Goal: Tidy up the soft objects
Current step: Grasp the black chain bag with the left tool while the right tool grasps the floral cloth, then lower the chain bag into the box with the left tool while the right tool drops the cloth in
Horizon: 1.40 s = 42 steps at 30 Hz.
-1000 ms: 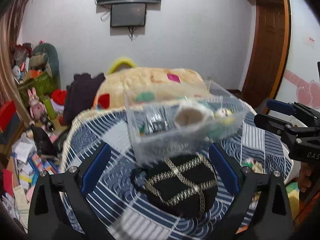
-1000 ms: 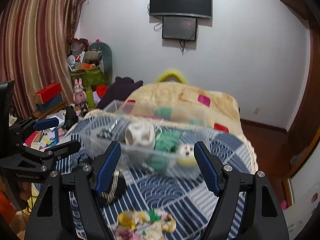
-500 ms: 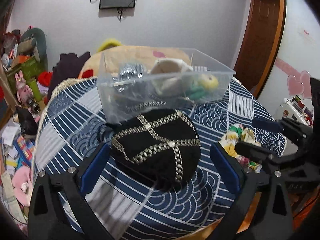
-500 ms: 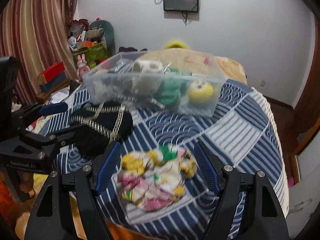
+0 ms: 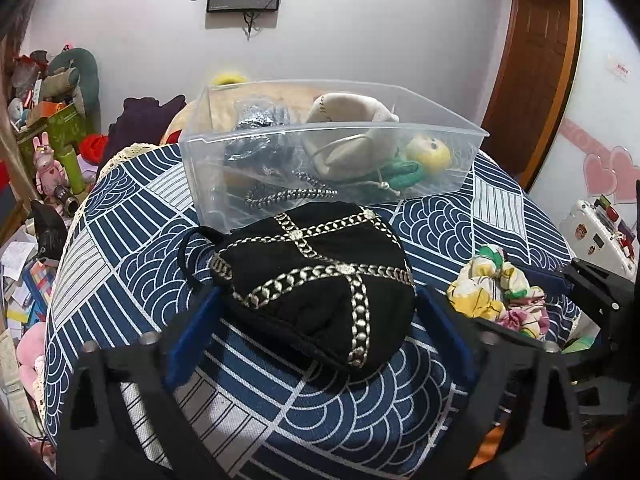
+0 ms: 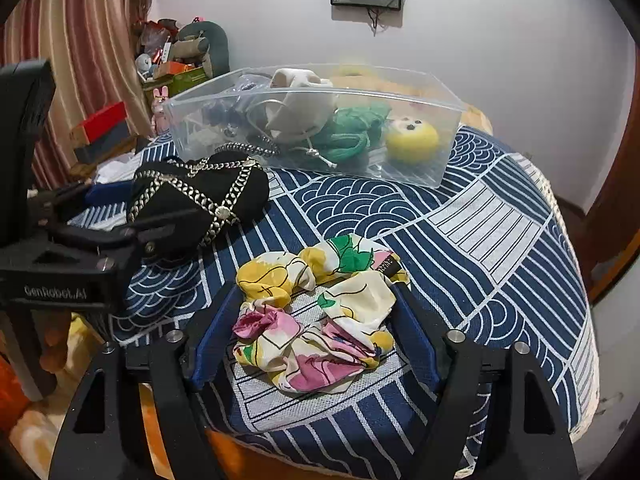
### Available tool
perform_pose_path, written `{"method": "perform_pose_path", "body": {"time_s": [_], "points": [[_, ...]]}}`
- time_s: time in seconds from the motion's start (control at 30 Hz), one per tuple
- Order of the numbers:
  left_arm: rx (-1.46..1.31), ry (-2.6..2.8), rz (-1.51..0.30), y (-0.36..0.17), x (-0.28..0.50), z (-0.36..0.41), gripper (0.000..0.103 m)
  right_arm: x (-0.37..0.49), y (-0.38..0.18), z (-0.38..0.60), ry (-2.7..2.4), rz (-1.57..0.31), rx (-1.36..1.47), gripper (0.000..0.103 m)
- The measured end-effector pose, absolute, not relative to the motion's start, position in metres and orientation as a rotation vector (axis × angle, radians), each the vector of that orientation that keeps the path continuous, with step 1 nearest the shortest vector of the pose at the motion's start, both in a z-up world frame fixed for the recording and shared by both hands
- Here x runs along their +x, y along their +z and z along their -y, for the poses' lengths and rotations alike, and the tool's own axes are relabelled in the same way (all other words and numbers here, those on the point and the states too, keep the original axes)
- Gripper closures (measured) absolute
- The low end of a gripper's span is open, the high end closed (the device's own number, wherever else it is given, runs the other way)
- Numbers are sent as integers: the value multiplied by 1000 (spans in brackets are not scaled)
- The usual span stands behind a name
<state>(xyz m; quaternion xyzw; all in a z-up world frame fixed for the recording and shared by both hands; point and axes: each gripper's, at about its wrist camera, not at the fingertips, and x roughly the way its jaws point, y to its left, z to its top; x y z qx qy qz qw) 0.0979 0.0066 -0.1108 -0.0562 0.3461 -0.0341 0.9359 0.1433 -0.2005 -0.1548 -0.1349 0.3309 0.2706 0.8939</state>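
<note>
Both hand-held grippers are spread and closing, neither yet clamped. We find the left gripper [image 5: 316,316] straddling the near part of the black chain-trimmed pouch [image 5: 320,280], its blue pads beside the fabric; whether they touch it we cannot tell. The right gripper [image 6: 308,336] brackets the floral scrunchie [image 6: 316,316], the pads just beside its folds with no visible squeeze. Both sets of jaws have just been narrowing, each with its item between them.

The pouch lies on the blue patterned cloth [image 5: 460,220], its far edge up against the front wall of the clear plastic bin [image 5: 440,132]. The scrunchie sits well apart from the bin, near the front edge of the cloth. We judge this placement deliberate: each loose item stands alone with room either side for the fingers, and the bin behind is the evident destination, already holding a beige pouch [image 5: 352,136], a yellow plush ball [image 6: 412,140], green cord [image 6: 352,132] and a dark bundle.

Limitations noted: the pouch's cord runs under the left finger and its end is hidden. Bin contents overlap behind the glossy wall, so the dark bundle cannot be identified. The label on the scrunchie is too small to read. The surface beneath the cloth is concealed.
</note>
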Motion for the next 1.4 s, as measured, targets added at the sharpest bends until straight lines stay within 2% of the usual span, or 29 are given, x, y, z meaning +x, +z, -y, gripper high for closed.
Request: {"method": "perform_pose_path", "body": {"time_s": [0.07,0.1,0.13,0.17,0.23,0.37,0.8,1.4], "points": [[-108,-78,-714,-112,99,-6,34,141,-154,201,564,-674,-295,48],[-117,-82,-712,-112,98,-7,38,140,-154,201,566,-670,-298,56],[-128,-89,-710,-111,97,-9,48,140,-153,201,568,-669,-299,61],[-136,-102,-710,-111,96,-9,63,140,-153,202,567,-668,-295,64],[-146,-118,-715,-111,95,-9,71,141,-151,204,564,-667,-288,74],[-125,-117,-695,-108,88,-6,84,142,-148,210,565,-669,-255,81],[-171,-75,-592,-77,61,-27,92,147,-121,219,537,-610,-183,84],[-97,-43,-426,-7,63,-33,92,174,-67,219,527,-467,-133,84]]}}
